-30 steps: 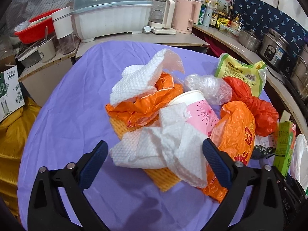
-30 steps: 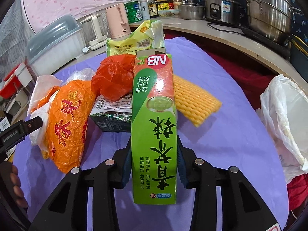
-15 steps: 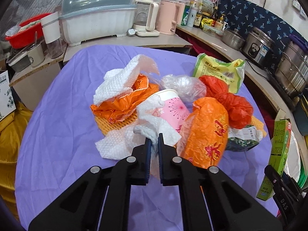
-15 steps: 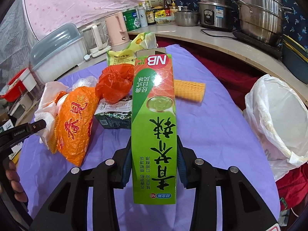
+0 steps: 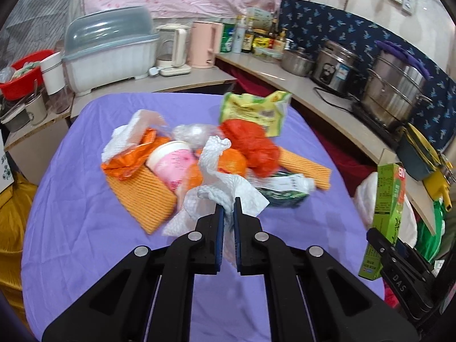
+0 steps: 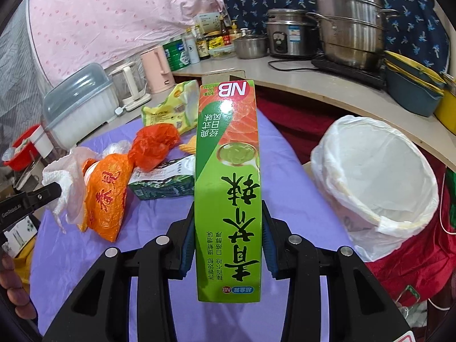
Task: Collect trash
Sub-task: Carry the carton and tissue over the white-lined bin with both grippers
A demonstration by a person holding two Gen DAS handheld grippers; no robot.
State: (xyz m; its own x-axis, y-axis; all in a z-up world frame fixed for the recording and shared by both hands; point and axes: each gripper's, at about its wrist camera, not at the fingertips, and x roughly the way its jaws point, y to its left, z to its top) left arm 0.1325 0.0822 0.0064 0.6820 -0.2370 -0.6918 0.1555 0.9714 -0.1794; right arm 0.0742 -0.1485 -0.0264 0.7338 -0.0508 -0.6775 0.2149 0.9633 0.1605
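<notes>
Two black hand-held grippers over a round table covered in a purple cloth.

Left gripper: jaws clenched on a crumpled white paper towel, lifted just above the trash pile at the centre of the cloth.

Right gripper: jaws clamped on the sides of a tall green cardboard box with red-and-white "NB" lettering, held upright off the cloth, between the pile and a bin lined with a white plastic bag just beyond the table's right edge.

Still in the pile on the cloth: pink paper cup, orange printed plastic bag, red plastic bag, orange foam mesh sleeve, dark green printed packet, yellow-green snack bag at the far side.
</notes>
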